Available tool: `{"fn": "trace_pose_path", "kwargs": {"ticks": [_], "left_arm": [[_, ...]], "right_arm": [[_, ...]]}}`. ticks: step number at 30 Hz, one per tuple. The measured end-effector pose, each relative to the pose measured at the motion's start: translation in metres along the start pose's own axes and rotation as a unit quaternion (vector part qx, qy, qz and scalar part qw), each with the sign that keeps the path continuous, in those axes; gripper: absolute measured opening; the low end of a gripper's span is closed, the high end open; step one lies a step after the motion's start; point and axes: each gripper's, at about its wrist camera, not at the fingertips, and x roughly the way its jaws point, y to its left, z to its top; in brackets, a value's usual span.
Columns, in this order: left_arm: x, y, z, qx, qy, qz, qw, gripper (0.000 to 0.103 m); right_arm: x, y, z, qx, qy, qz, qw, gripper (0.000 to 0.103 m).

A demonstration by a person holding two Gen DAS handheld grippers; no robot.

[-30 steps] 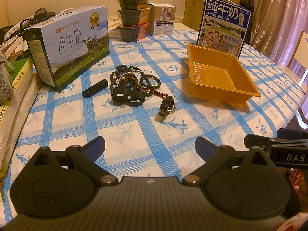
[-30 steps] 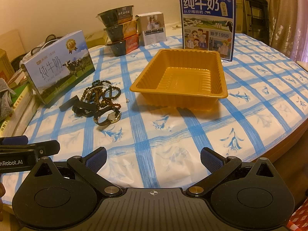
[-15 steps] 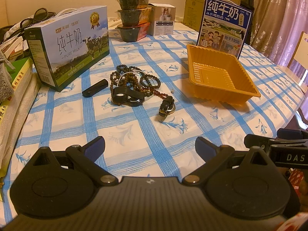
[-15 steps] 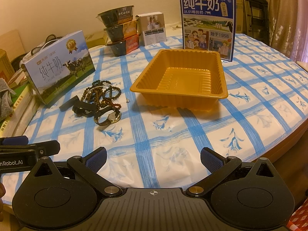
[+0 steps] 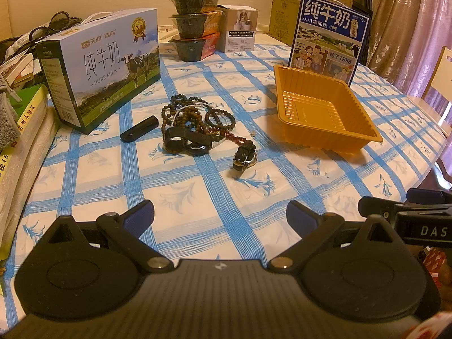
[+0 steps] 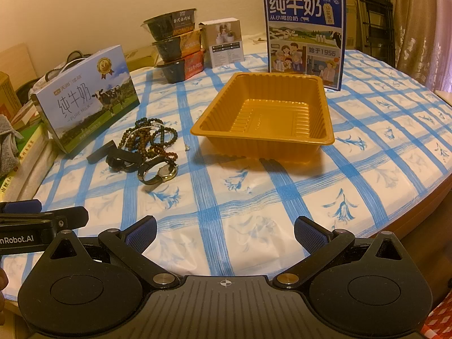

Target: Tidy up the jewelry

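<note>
A tangle of brown bead bracelets (image 5: 195,114) (image 6: 147,138) lies on the blue-checked tablecloth, with a black band (image 5: 188,142) (image 6: 123,161) at its near edge. A wristwatch (image 5: 244,155) (image 6: 159,172) rests just in front of the pile. An empty orange plastic tray (image 5: 325,138) (image 6: 262,148) stands right of the jewelry. My left gripper (image 5: 220,214) hovers open near the table's front edge, well short of the watch. My right gripper (image 6: 224,228) is open too, nothing between its fingers, in front of the tray.
A black stick-shaped object (image 5: 139,132) lies left of the beads. Milk cartons (image 5: 99,65) (image 5: 329,31) stand at left and behind the tray. Stacked food bowls (image 5: 193,24) and a small white box (image 5: 240,32) sit at the back. Books (image 5: 19,130) are piled at far left.
</note>
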Motion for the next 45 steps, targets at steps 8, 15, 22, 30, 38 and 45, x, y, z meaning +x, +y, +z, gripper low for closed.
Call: {"fn": "trace_pose_path", "kwargs": {"ticks": [8,15,22,30,38,45], "left_arm": [[0.0,-0.001,0.001,0.0,0.0,0.0,1.0,0.1],[0.0,-0.001,0.001,0.0,0.0,0.0,1.0,0.1],[0.0,-0.001,0.0,0.0,0.0,0.0,1.0,0.1],[0.001,-0.001,0.0,0.0,0.001,0.0,1.0,0.1],[0.008,-0.003,-0.005,0.0,0.005,-0.002,1.0,0.1],[0.01,-0.001,-0.003,-0.001,0.008,-0.003,1.0,0.1]], "right_arm": [[0.0,0.0,0.0,0.0,0.0,0.0,1.0,0.103],[0.0,0.0,0.0,0.0,0.0,0.0,1.0,0.103],[0.001,0.0,0.0,0.0,0.0,0.0,1.0,0.103],[0.003,0.002,0.002,0.0,0.001,0.001,1.0,0.103],[0.005,-0.001,0.0,0.001,0.003,0.001,1.0,0.103],[0.01,-0.002,0.001,0.002,0.005,0.002,1.0,0.103]]}}
